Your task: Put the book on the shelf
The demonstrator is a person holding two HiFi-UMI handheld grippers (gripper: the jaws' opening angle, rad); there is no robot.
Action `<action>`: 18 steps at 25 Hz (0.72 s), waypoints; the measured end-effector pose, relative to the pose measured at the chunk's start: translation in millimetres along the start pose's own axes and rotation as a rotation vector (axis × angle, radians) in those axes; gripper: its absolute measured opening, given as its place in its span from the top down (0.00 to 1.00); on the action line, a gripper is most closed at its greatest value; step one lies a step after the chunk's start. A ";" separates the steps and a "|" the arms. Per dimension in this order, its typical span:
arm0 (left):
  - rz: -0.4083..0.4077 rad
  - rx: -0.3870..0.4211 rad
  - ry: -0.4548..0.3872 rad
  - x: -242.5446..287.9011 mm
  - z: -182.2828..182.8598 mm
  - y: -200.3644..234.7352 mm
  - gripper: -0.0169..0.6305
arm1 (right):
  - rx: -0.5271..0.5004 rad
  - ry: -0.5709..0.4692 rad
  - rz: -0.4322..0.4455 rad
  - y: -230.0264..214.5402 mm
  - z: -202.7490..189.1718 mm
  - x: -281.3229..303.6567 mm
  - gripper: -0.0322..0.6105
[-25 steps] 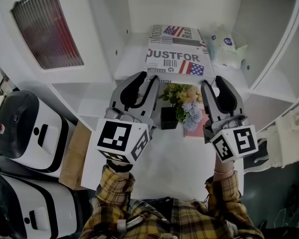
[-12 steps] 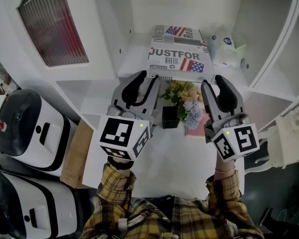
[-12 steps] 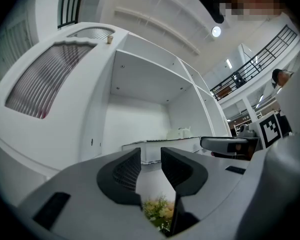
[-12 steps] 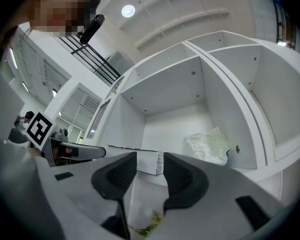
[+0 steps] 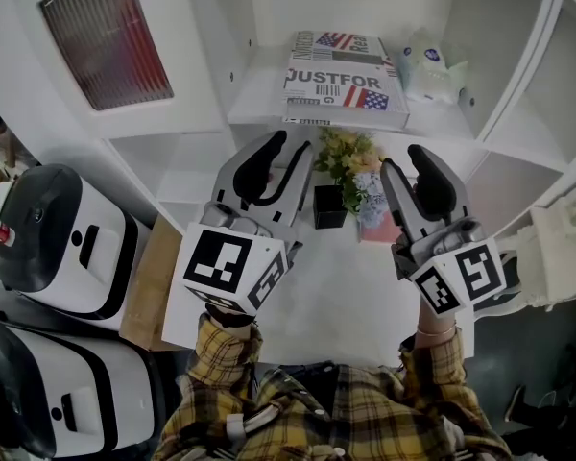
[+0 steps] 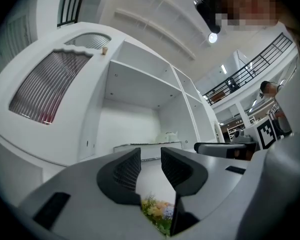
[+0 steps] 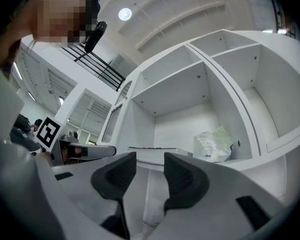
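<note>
We judge the job essentially done: the book (image 5: 344,80) lies flat on the shelf (image 5: 259,99) beside a white bag (image 5: 432,70), while our left gripper (image 5: 288,152) and right gripper (image 5: 406,166) hover below it, jaws partly apart, empty.

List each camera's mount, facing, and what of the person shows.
Head view: on the head, facing steeply down at the shelf; shows left gripper, right gripper, plaid sleeves.
Left gripper view: on the left gripper, looking along its open, empty jaws into the shelf.
Right gripper view: on the right gripper, along its open, empty jaws.
Shared: all three see the book lying on the shelf.
</note>
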State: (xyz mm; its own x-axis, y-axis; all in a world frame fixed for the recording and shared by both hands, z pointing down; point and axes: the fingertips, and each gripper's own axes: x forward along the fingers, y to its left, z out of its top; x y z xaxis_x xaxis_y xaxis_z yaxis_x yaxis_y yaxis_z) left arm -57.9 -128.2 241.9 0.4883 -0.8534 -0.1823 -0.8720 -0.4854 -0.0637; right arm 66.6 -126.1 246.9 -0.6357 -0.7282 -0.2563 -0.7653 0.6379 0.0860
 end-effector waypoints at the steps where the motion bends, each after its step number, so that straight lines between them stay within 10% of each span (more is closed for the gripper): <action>1: -0.014 -0.003 0.003 -1.8 -1.4 -4.7 0.78 | 0.005 0.004 0.009 3.3 -1.2 -2.6 0.70; 18: -0.165 -0.168 0.167 -46.0 -95.4 -80.5 0.76 | 0.180 0.106 0.081 50.3 -67.6 -65.9 0.71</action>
State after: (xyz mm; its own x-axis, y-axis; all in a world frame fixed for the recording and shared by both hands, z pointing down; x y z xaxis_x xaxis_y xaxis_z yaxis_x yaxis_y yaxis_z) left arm -6.9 -68.1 349.0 0.6344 -0.7728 -0.0183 -0.7690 -0.6334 0.0866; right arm 63.2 -63.1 333.2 -0.7083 -0.6893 -0.1520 -0.6873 0.7226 -0.0739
